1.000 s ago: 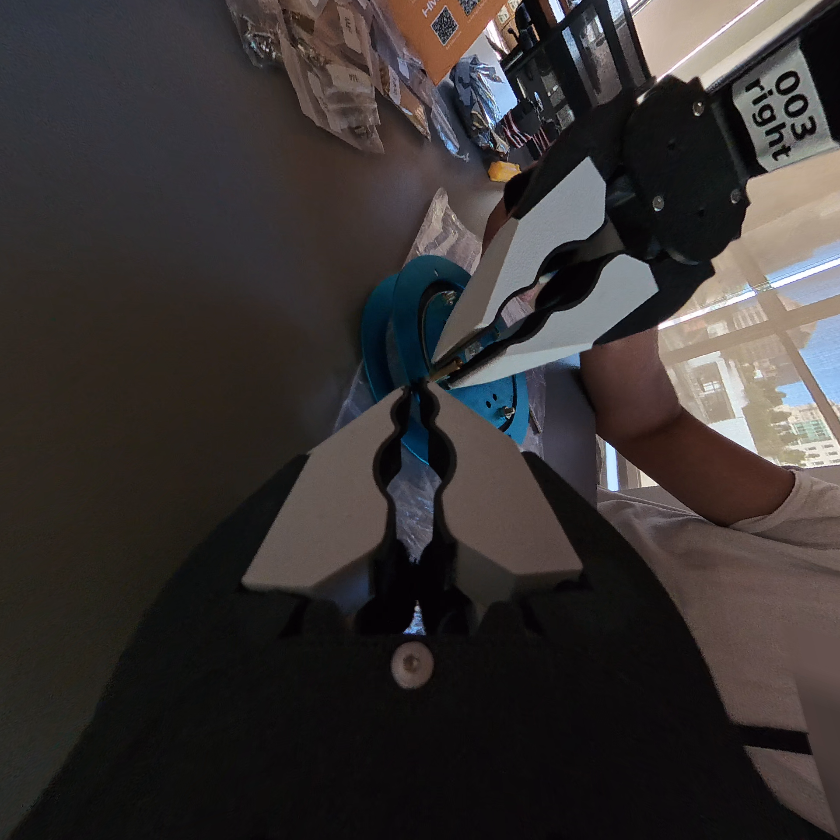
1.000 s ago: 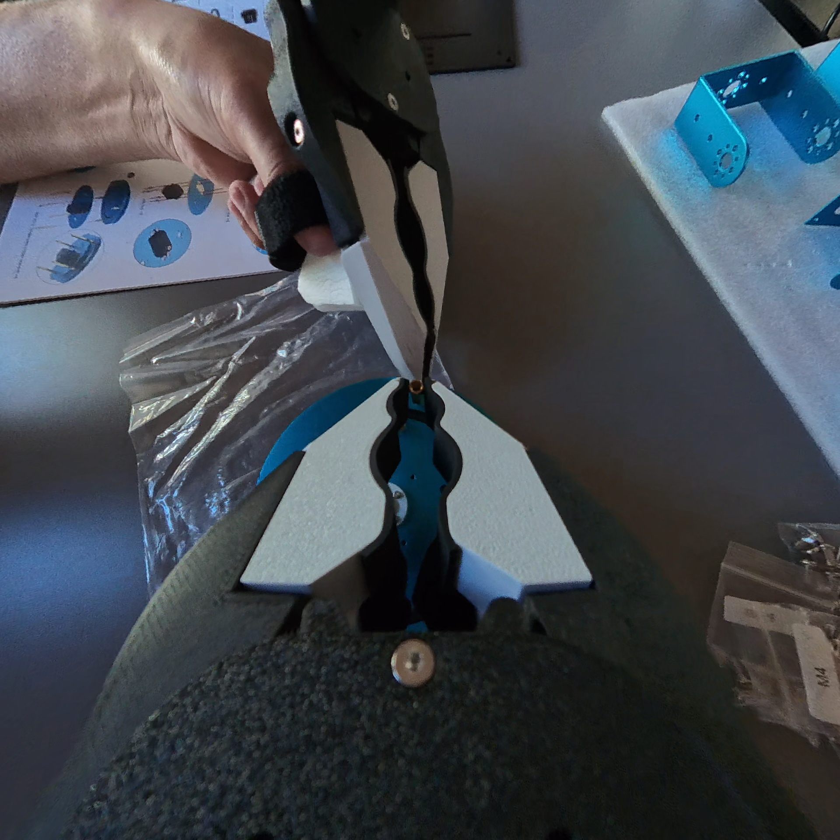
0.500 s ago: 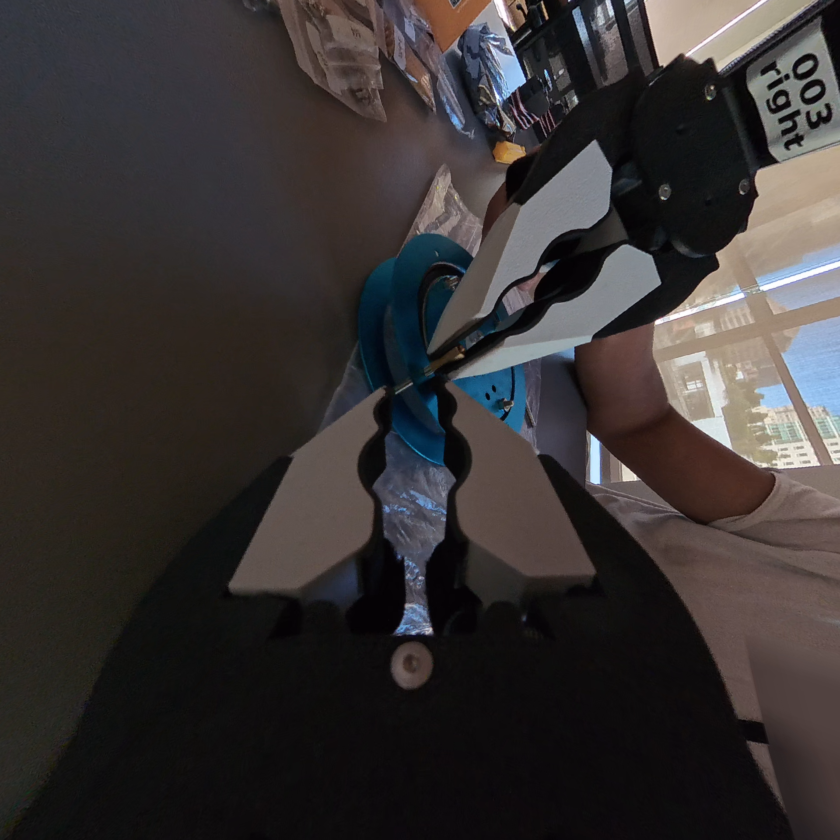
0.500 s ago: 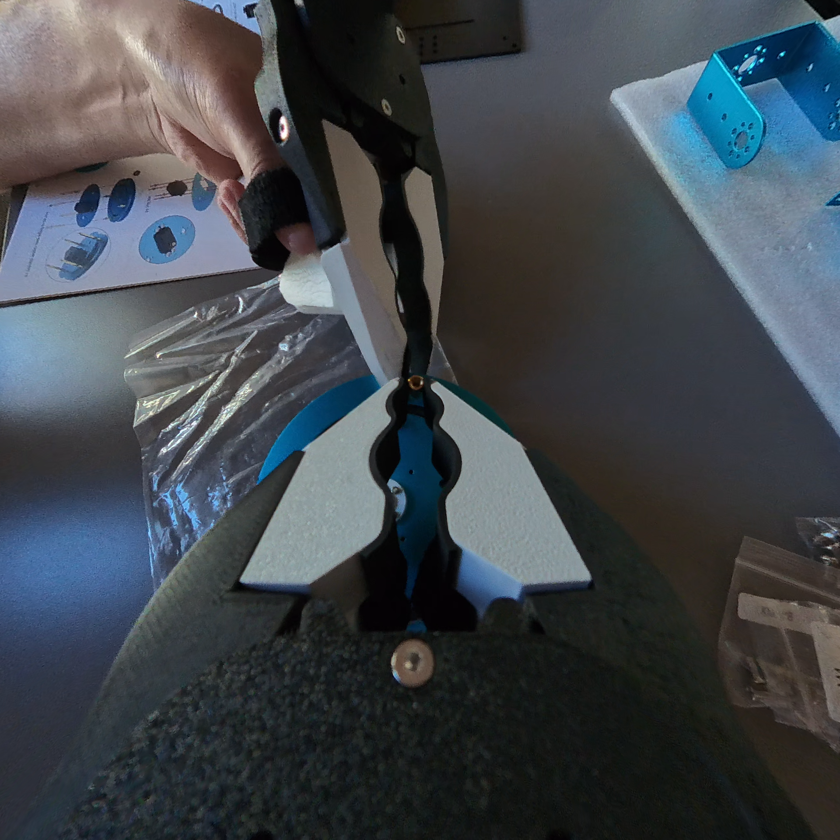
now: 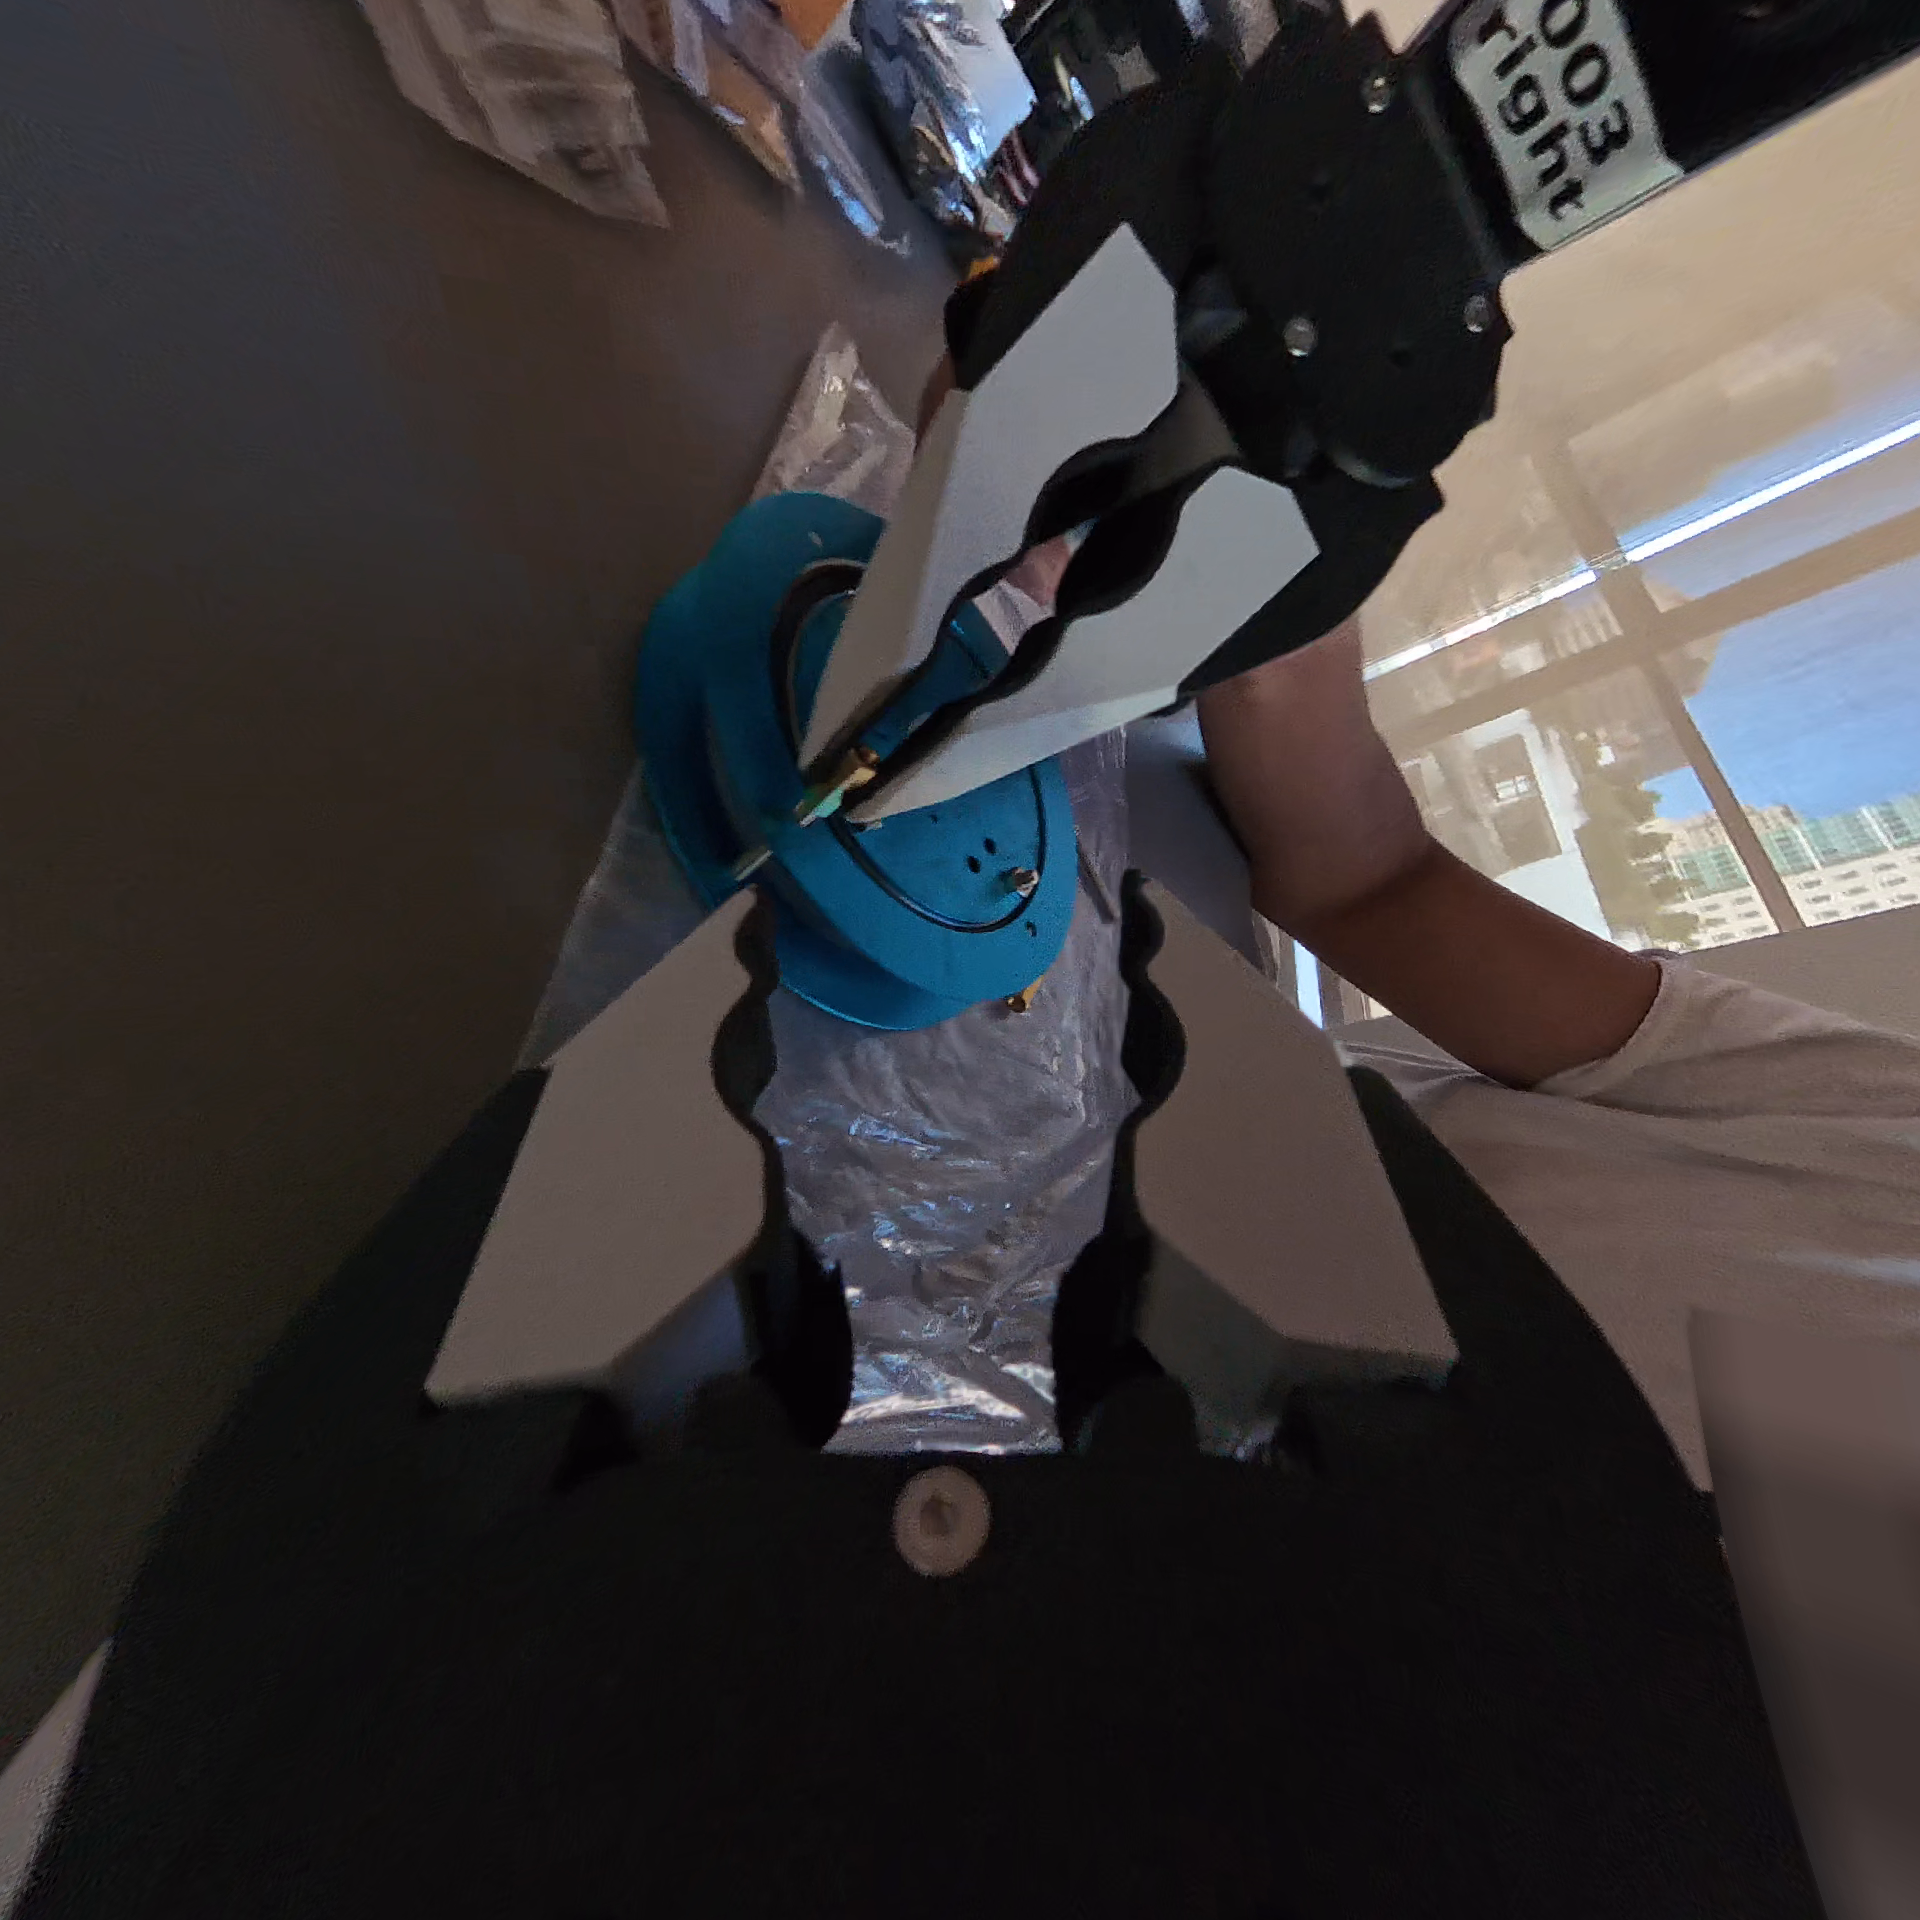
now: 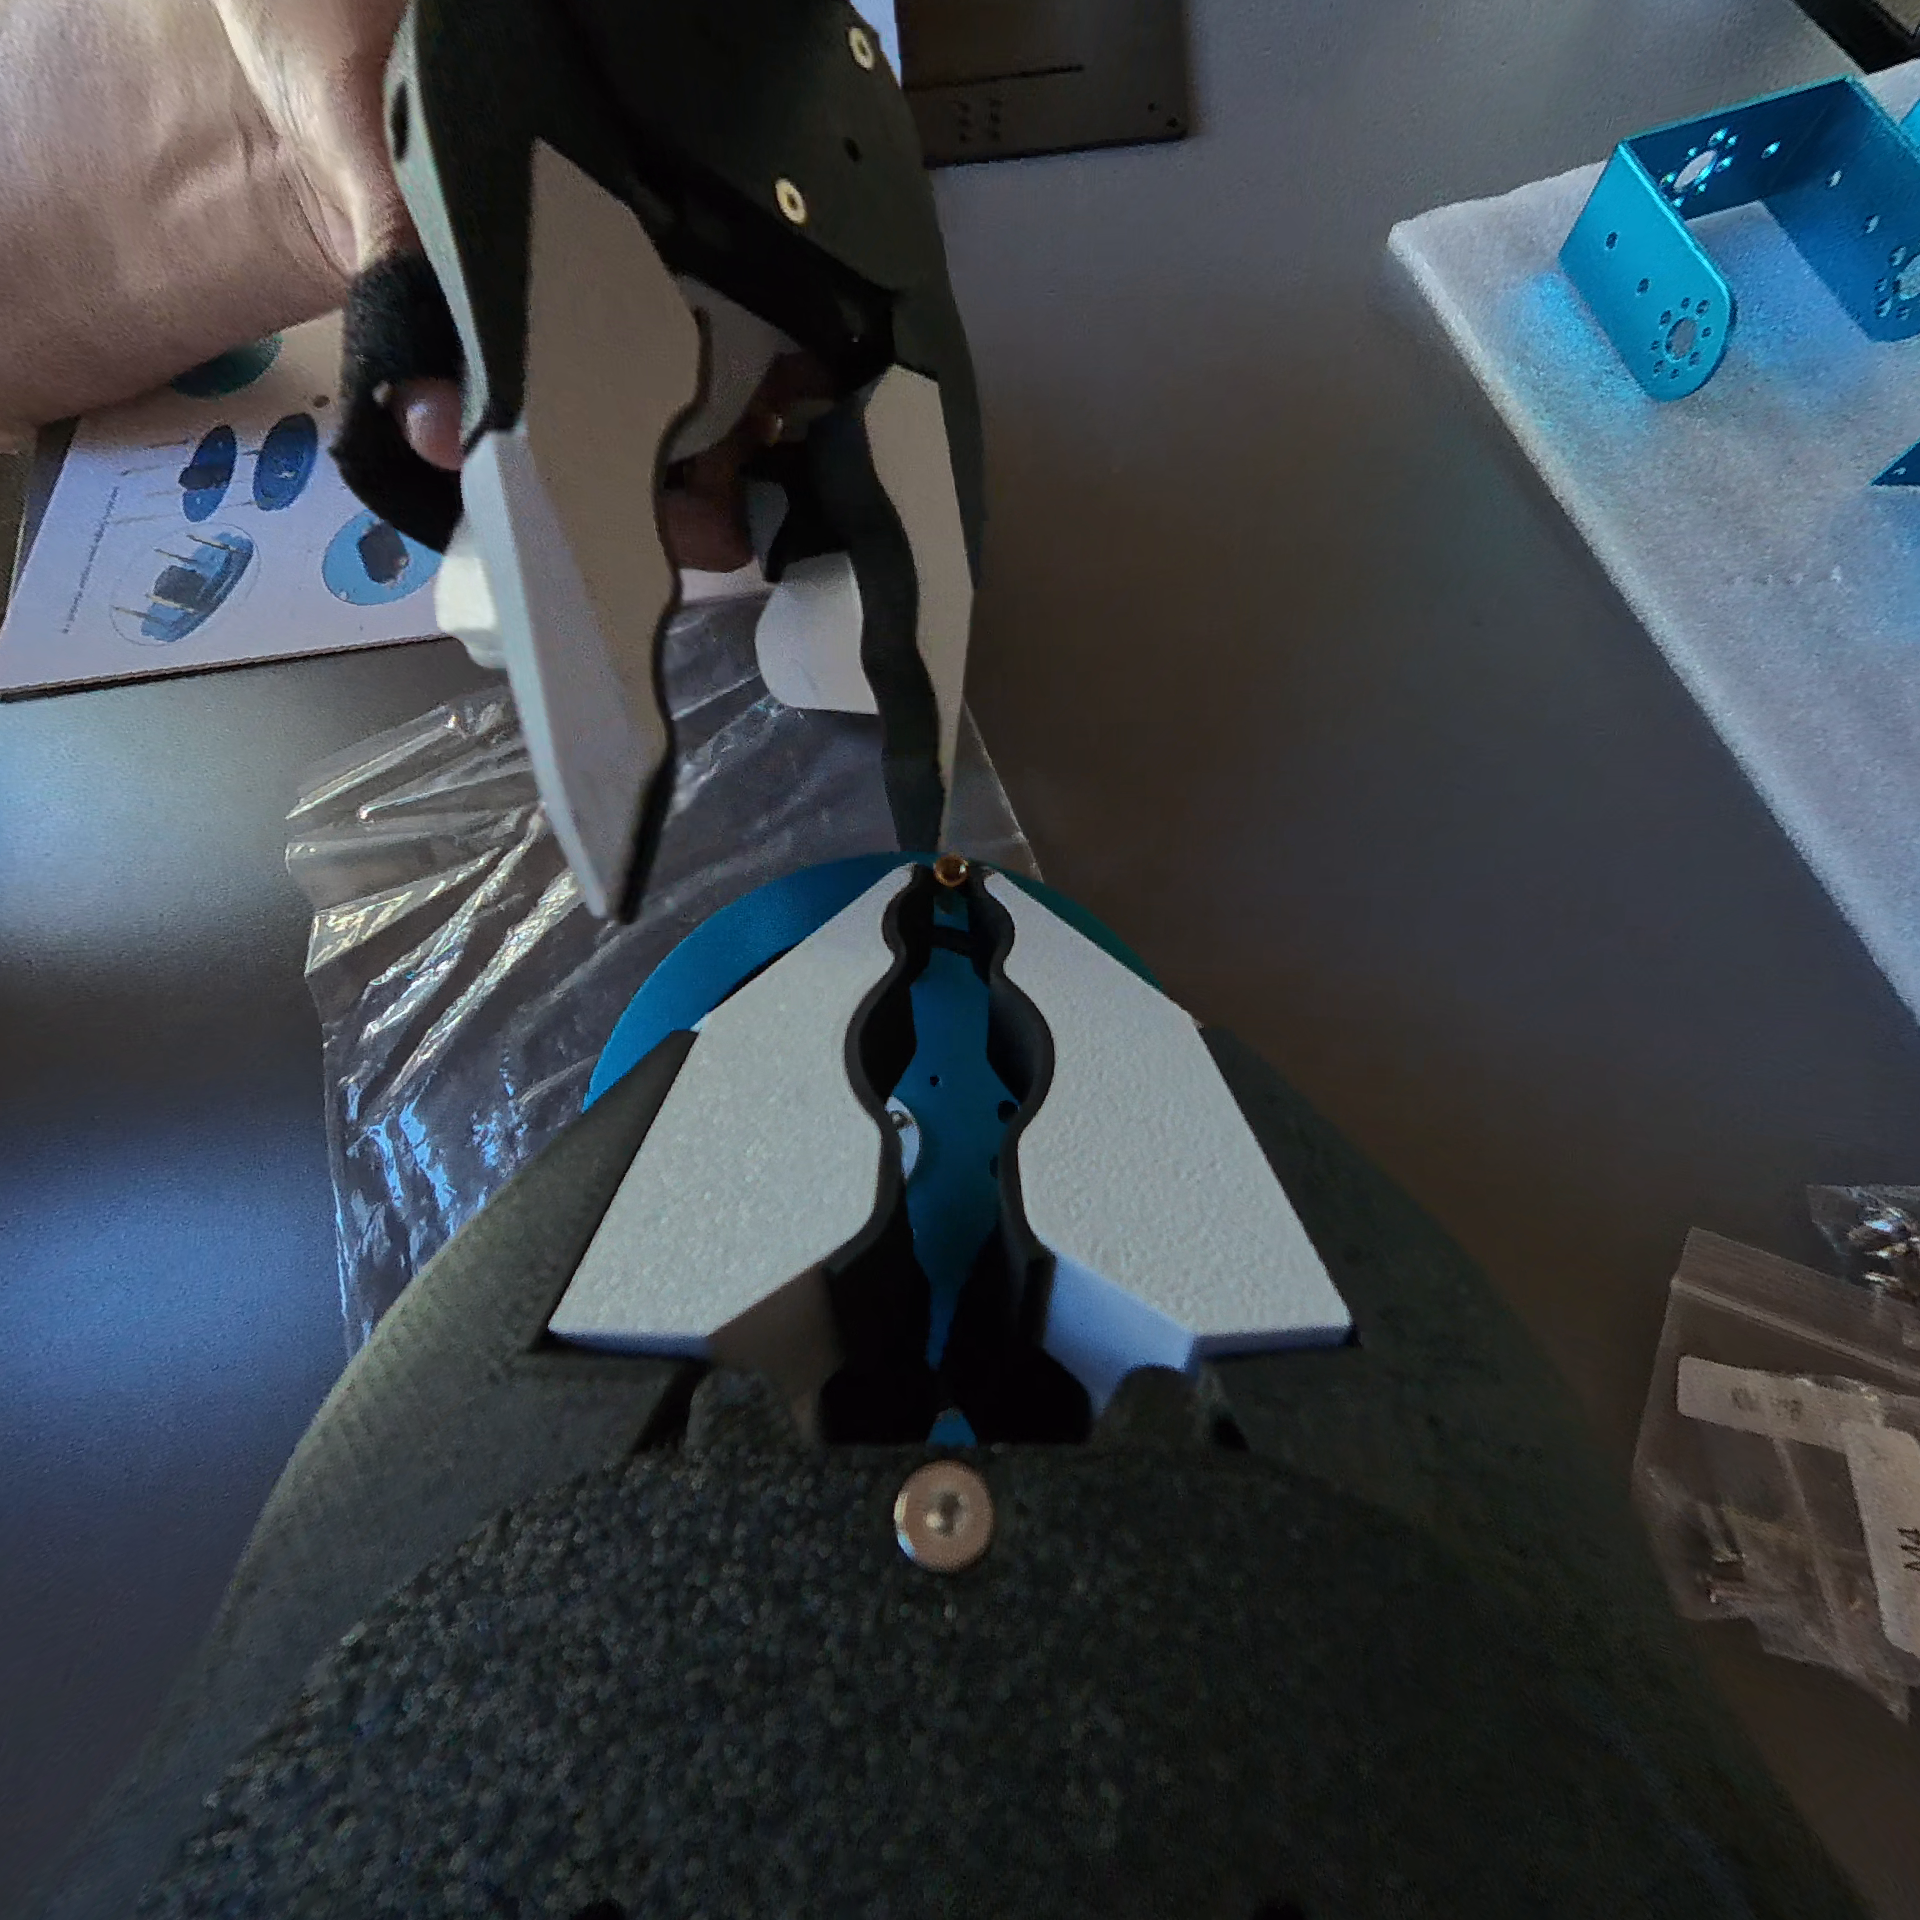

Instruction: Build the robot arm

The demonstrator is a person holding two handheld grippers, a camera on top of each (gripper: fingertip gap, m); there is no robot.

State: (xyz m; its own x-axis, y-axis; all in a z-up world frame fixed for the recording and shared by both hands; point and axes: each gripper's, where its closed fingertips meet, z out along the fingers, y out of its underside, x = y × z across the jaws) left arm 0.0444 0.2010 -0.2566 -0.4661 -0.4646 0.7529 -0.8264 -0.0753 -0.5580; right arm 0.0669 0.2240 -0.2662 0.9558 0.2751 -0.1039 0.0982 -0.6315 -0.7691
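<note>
1. Between the tips of the right gripper (image 6: 945,883) sits a small brass post (image 6: 948,869), the jaws clenched on it; most of its length is hidden by the fingers.
2. Under those fingers lies a blue disc (image 5: 914,904) — only slivers show in the right wrist view, more in the left.
3. Left gripper (image 5: 940,914) is released, jaws spread wide with nothing between them, one tip just beside the post.
4. Clear plastic bag (image 6: 436,935) lies crumpled under the disc on the grey table (image 6: 1299,831).
5. Blue bracket (image 6: 1745,260) on white foam is cut off at the edge — the parts bags (image 6: 1808,1455) are blurred.
</note>
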